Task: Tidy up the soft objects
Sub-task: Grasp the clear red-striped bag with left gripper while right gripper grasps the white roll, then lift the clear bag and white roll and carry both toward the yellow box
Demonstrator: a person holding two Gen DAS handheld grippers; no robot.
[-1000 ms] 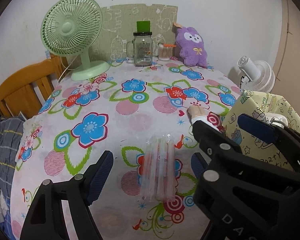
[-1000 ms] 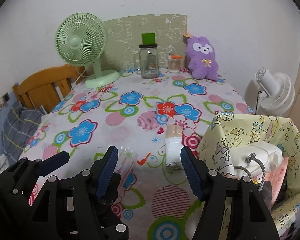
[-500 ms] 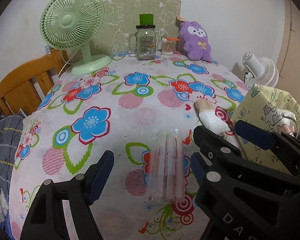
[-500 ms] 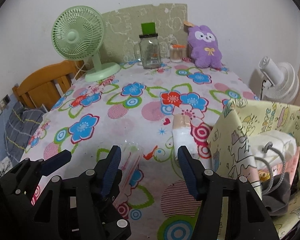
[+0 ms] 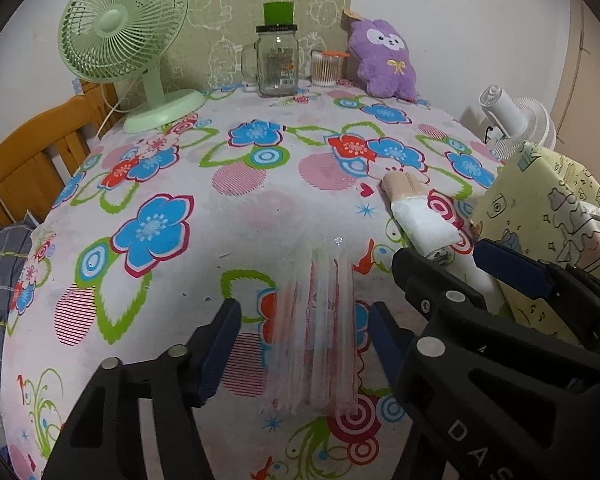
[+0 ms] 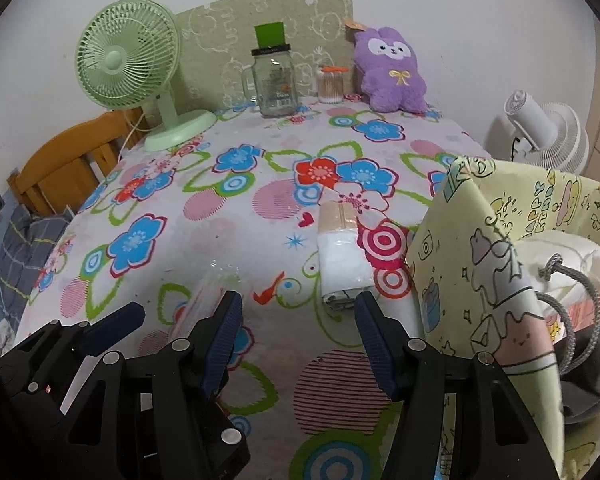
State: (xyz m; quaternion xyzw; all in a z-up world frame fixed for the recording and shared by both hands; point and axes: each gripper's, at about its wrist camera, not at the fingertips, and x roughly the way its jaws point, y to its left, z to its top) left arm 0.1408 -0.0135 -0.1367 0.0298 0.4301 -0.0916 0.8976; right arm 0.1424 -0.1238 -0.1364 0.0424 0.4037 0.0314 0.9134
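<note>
Both grippers have dropped closer to the tablecloth. Left gripper gapes around the straw pack; right gripper spread wide near the white roll.

White wall behind; floral-clothed table; wooden chair at left; green desk fan; white floor fan right; even indoor light
</note>
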